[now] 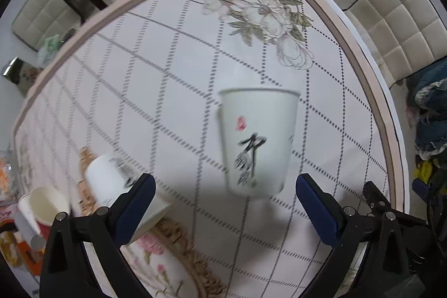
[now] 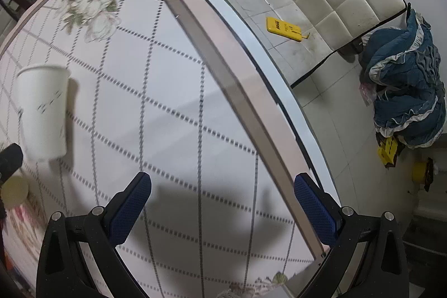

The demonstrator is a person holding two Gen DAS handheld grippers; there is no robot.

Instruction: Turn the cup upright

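Note:
A white paper cup (image 1: 258, 141) with black brush writing and a red seal stands upright, rim up, on the checked tablecloth. It also shows in the right wrist view (image 2: 43, 111) at the far left. My left gripper (image 1: 225, 192) is open and empty, just short of the cup, its blue pads apart from it. My right gripper (image 2: 222, 190) is open and empty over bare cloth near the table's right edge, well right of the cup. A second white cup (image 1: 111, 180) lies upside down and tilted behind my left finger.
The table edge (image 2: 223, 57) curves close on the right, with tiled floor beyond. A woven mat (image 1: 178, 250) lies at the lower left. More cups (image 1: 42, 203) and clutter sit at the far left. Padded chairs (image 1: 396, 27) stand around the table.

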